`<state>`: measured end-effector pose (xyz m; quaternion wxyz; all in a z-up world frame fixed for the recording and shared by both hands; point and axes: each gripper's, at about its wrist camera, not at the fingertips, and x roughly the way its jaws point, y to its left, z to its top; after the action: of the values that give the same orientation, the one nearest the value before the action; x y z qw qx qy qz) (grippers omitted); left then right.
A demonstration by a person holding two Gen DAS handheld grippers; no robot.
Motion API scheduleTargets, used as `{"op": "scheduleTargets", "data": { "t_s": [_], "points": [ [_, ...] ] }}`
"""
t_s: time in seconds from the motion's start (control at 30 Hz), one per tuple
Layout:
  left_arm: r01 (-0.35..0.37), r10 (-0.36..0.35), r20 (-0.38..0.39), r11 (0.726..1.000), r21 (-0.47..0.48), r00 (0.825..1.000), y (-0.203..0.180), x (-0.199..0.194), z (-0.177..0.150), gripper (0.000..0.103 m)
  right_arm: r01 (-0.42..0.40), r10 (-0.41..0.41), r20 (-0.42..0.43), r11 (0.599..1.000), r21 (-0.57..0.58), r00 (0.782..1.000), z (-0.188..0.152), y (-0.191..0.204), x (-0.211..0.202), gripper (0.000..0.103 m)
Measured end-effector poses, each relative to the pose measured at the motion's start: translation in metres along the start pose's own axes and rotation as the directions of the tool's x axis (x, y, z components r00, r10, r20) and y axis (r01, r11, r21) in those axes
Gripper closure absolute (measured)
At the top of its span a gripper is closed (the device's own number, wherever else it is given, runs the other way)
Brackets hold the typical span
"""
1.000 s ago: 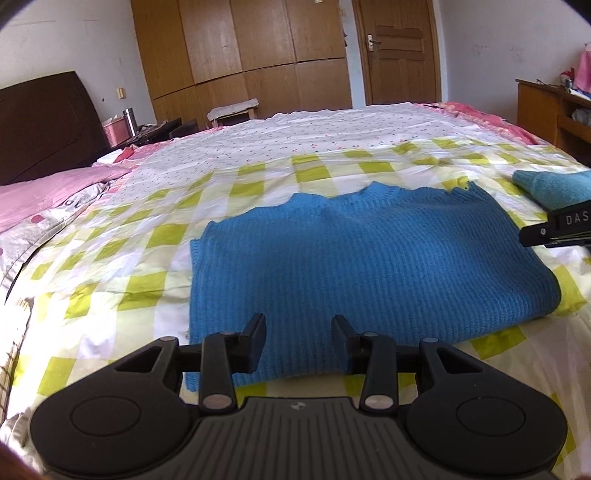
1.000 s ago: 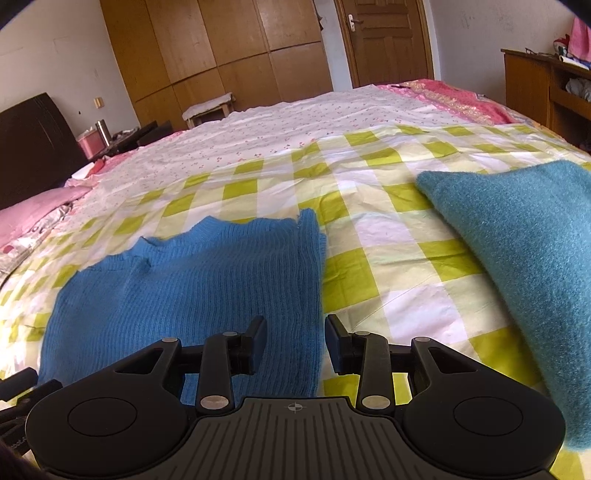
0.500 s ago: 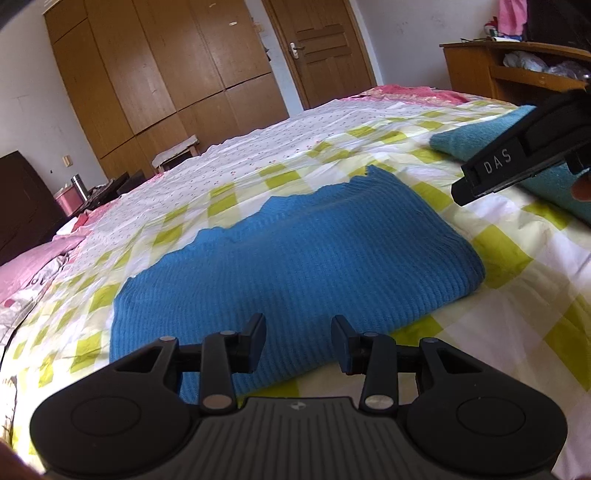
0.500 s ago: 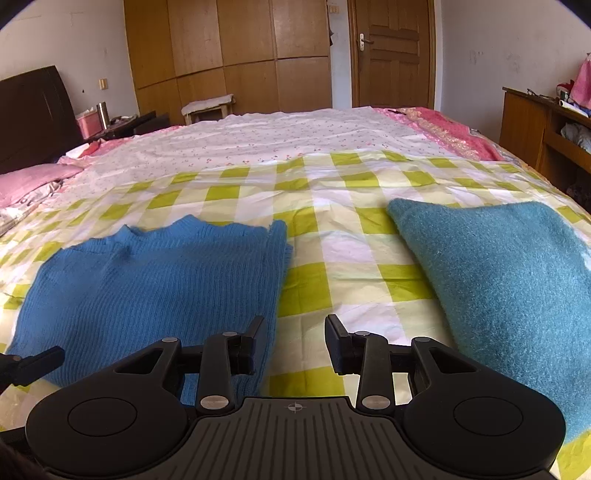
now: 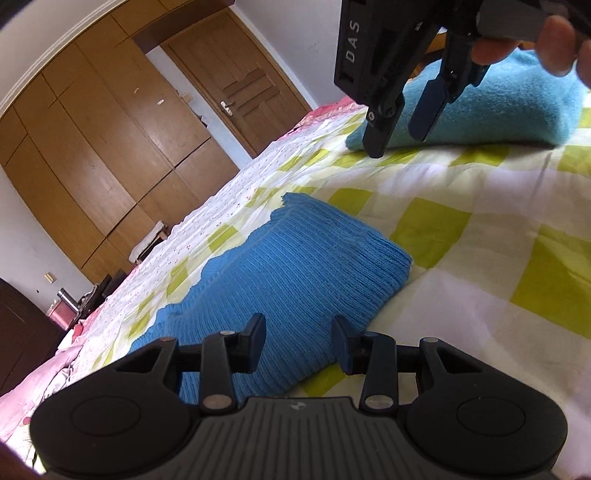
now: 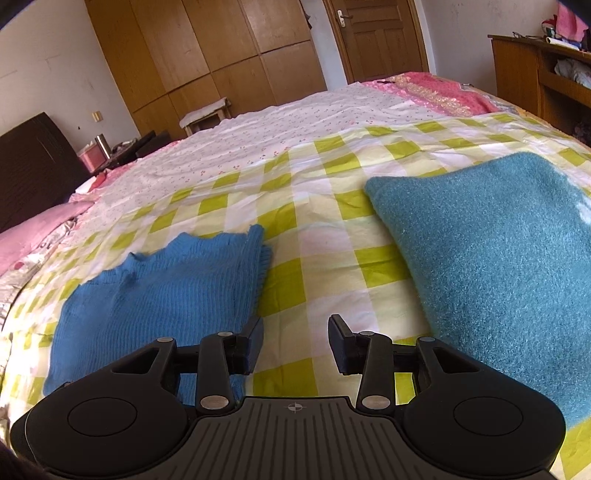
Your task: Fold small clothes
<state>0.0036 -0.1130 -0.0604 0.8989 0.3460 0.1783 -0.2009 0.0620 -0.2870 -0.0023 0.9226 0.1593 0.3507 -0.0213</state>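
Observation:
A blue knit sweater [image 5: 291, 273] lies folded flat on the green-checked bedsheet [image 5: 480, 229]; it also shows in the right wrist view [image 6: 166, 280]. My left gripper [image 5: 298, 345] is open and empty, just above the sweater's near edge. My right gripper [image 6: 295, 341] is open and empty over the sheet, right of the sweater. The right gripper also shows in the left wrist view [image 5: 400, 136], held high at the upper right.
A folded teal fuzzy garment [image 6: 491, 258] lies to the right on the bed, also in the left wrist view [image 5: 498, 107]. Wooden wardrobe [image 6: 207, 55] and door [image 6: 373, 33] stand beyond the bed. A wooden desk [image 6: 535, 74] is at right, a dark headboard [image 6: 26, 166] at left.
The left gripper has tilted and swung right along the sweater's near edge. The right gripper has risen and now appears large above in the left view. Both stay open.

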Motion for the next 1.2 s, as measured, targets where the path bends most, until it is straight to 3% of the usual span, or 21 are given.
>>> {"op": "scheduleTargets", "data": {
  "t_s": [0.1, 0.27, 0.4, 0.67, 0.73, 0.87, 1.03, 1.2],
  "points": [
    [0.019, -0.019, -0.018, 1.0, 0.008, 1.0, -0.002, 0.001, -0.003, 0.057, -0.018, 0.019, -0.012, 1.0, 0.016, 1.0, 0.001, -0.003, 0.003, 0.065],
    [0.078, -0.078, 0.022, 0.997, 0.017, 0.997, -0.01, -0.007, 0.004, 0.057, -0.028, 0.029, -0.012, 0.999, 0.031, 1.0, 0.003, -0.005, 0.006, 0.065],
    [0.027, -0.028, 0.018, 0.996, 0.081, 0.999, -0.027, 0.003, 0.01, 0.056, -0.03, 0.031, -0.012, 0.998, 0.051, 0.999, 0.003, -0.01, 0.005, 0.064],
    [-0.052, 0.052, 0.009, 0.993, 0.101, 0.999, -0.039, 0.037, 0.034, 0.057, -0.036, 0.037, -0.003, 0.997, 0.073, 0.999, 0.005, -0.014, 0.002, 0.063],
    [-0.037, 0.037, 0.003, 0.997, 0.066, 0.999, -0.033, 0.043, 0.039, 0.059, -0.036, 0.036, -0.002, 0.997, 0.073, 0.999, 0.006, -0.014, 0.003, 0.063],
    [0.007, -0.007, -0.001, 0.998, -0.056, 1.0, -0.013, 0.034, 0.04, 0.075, -0.045, 0.045, 0.001, 0.996, 0.074, 0.999, 0.007, -0.016, 0.005, 0.06],
    [0.065, -0.062, 0.022, 0.976, -0.207, 0.998, 0.016, 0.021, 0.038, 0.08, -0.119, 0.125, -0.031, 0.982, 0.144, 0.992, 0.015, -0.013, 0.029, 0.049],
    [0.1, -0.088, 0.058, 0.956, -0.274, 0.994, 0.034, 0.016, 0.039, 0.084, -0.17, 0.19, -0.093, 0.966, 0.192, 0.977, 0.021, 0.001, 0.064, 0.038]
  ]
}}
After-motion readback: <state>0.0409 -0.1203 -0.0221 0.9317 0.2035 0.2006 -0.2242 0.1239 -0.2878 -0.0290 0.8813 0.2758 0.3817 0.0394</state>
